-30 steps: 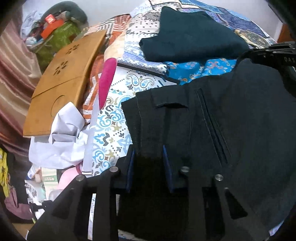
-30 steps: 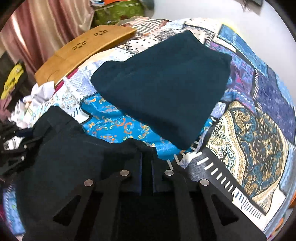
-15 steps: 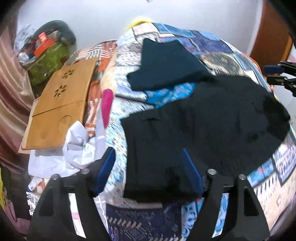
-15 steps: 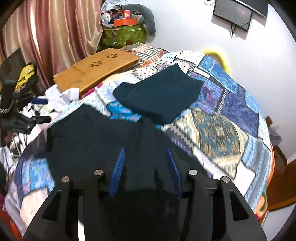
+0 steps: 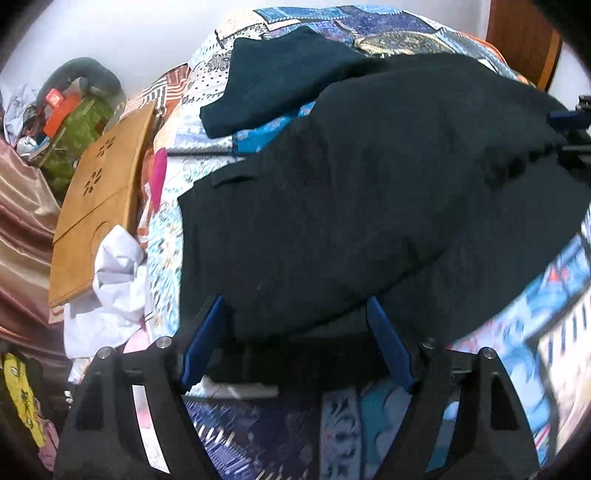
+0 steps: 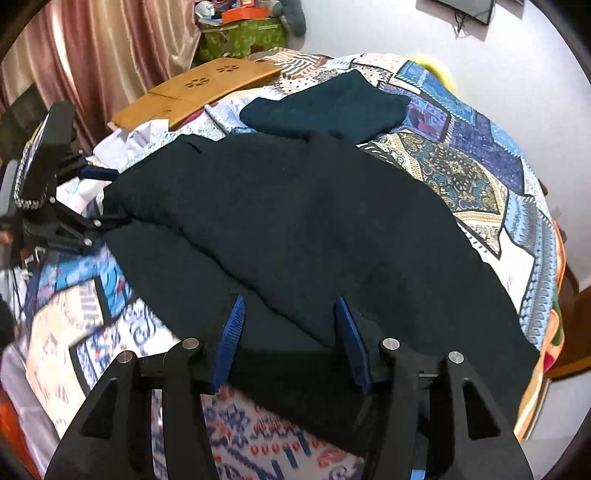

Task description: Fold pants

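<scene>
Since a second ago I have let go of the black pants (image 5: 351,192) with both tools and drawn back: then the fingers were pinched into the cloth, and now my left gripper (image 5: 295,332) stands with its blue pads (image 5: 205,338) spread wide and nothing between them, hovering at the near edge of the garment. My right gripper (image 6: 290,332) is the same, its pads (image 6: 231,334) parted and free, with the dark cloth lying below and beyond the tips; whether the tips brush the fabric I cannot tell. The pants lie spread across the patchwork bedspread (image 6: 461,177), folded over on themselves so that an upper layer sits on a lower one, and a diagonal edge of that upper layer runs across the cloth in the right wrist view. In the left wrist view a small flap at the waist end shows near the left side of the garment. Beyond the pants a second dark garment (image 6: 328,107), already folded, lies on the bedspread with its near edge touching or just overlapped by the pants. To the left of the bed a wooden lap tray (image 5: 98,199) leans by crumpled white cloth (image 5: 110,280), a green bag (image 6: 243,35) piled with odds and ends stands by the wall, and a pink curtain (image 6: 92,55) hangs beside it. From the right wrist view I see my other tool (image 6: 74,221) at the far left edge of the pants.
</scene>
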Available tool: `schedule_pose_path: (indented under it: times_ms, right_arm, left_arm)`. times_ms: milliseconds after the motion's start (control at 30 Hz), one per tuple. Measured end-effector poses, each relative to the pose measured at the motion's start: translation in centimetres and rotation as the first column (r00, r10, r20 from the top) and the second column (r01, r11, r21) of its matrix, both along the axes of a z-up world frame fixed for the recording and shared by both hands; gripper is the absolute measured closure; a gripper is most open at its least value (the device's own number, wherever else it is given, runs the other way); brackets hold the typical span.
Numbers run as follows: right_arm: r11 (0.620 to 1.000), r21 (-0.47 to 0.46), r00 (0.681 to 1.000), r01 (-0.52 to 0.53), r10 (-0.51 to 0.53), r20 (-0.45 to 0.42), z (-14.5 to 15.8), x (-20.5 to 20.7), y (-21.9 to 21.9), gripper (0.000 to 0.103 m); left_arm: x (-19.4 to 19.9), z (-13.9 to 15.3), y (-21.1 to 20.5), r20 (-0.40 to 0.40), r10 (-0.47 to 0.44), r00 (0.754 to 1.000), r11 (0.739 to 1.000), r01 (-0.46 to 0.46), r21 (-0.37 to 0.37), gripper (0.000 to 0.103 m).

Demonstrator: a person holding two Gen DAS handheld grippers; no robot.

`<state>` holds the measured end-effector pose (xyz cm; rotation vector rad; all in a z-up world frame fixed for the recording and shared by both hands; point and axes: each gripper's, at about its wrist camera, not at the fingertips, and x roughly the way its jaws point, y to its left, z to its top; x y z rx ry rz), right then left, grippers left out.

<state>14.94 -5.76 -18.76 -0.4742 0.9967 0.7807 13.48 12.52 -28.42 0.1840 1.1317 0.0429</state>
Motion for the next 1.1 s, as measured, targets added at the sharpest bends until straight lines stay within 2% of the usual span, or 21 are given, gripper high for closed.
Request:
schedule_pose_path:
  times_ms: [100, 133, 167, 233, 267, 400, 500, 600, 700, 767, 867, 933, 1033, 1067, 1100]
  right_arm:
    - [0.999, 0.006, 0.999, -0.037, 0.037, 0.031, -0.4, -0.2, 1.5, 0.055]
    - [0.998, 0.011, 0.997, -0.061, 0.061, 0.038, -0.6, -0.4, 2.0, 0.056]
    - [0.996, 0.025, 0.995, -0.090, 0.089, 0.037, -0.6, -0.6, 2.4, 0.068]
    - [0.993, 0.042, 0.994, -0.109, 0.108, 0.031, -0.6, -0.7, 3.1, 0.086]
    - [0.993, 0.045, 0.994, -0.109, 0.107, 0.031, -0.5, -0.7, 3.4, 0.094]
    - [0.988, 0.095, 0.992, -0.125, 0.123, 0.024, 0.7, -1.3, 3.6, 0.097]
    - [0.980, 0.133, 0.989, -0.148, 0.148, 0.013, 2.0, -2.1, 3.4, 0.097]
    - [0.974, 0.149, 0.985, -0.170, 0.172, -0.003, 2.6, -3.3, 3.2, 0.097]
    - [0.974, 0.156, 0.983, -0.163, 0.173, -0.056, 1.7, -3.8, 3.2, 0.097]
    - [0.980, 0.136, 0.983, -0.144, 0.158, -0.099, 0.2, -4.1, 3.4, 0.094]
    - [0.981, 0.159, 0.986, -0.110, 0.128, -0.109, -0.1, -4.2, 3.1, 0.090]
    - [0.978, 0.177, 0.983, -0.113, 0.136, -0.123, 0.5, -4.2, 2.7, 0.087]
    - [0.970, 0.217, 0.986, -0.114, 0.138, -0.096, 1.7, -3.9, 1.2, 0.084]
    - [0.970, 0.220, 0.989, -0.099, 0.119, -0.083, 2.2, -3.7, 0.4, 0.083]
    - [0.972, 0.221, 0.992, -0.079, 0.098, -0.075, 2.6, -3.4, -0.3, 0.083]
  left_arm:
    - [0.9, -0.2, -0.8, 0.034, -0.022, 0.999, 0.999, 0.021, 0.028, 0.025]
    - [1.0, -0.3, -0.8, 0.035, -0.025, 0.999, 0.999, 0.024, 0.029, 0.028]
    - [1.2, -0.3, -0.7, 0.033, -0.019, 0.999, 1.000, 0.019, 0.020, 0.033]
    - [1.4, -0.1, -0.5, 0.023, 0.009, 1.000, 1.000, -0.009, -0.001, 0.065]
    - [1.5, -0.1, -0.4, 0.024, 0.019, 1.000, 1.000, -0.019, 0.006, 0.068]
    - [1.1, 1.1, 0.7, 0.078, 0.071, 0.994, 0.997, -0.072, 0.014, 0.077]
    - [0.2, 2.8, 1.3, 0.125, 0.082, 0.989, 0.996, -0.084, 0.014, 0.077]
    - [-1.0, 4.0, 1.6, 0.131, 0.071, 0.989, 0.997, -0.072, 0.000, 0.077]
    - [-2.2, 3.3, 1.5, 0.093, 0.048, 0.994, 0.999, -0.047, -0.009, 0.076]
    - [-2.4, 1.6, 1.4, 0.040, 0.048, 0.998, 0.999, -0.047, -0.025, 0.073]
    - [-3.0, -0.3, 1.1, -0.028, 0.040, 0.999, 0.997, -0.042, -0.062, 0.072]
    - [-3.5, -0.2, 0.9, -0.024, 0.032, 0.999, 0.997, -0.034, -0.072, 0.071]
    - [-4.0, 0.9, 1.5, -0.021, 0.031, 0.999, 0.991, -0.034, -0.133, 0.067]
    - [-4.2, 1.3, 1.9, -0.024, 0.030, 0.999, 0.987, -0.033, -0.155, 0.065]
    - [-4.4, 1.8, 2.3, -0.027, 0.032, 0.999, 0.983, -0.036, -0.181, 0.058]
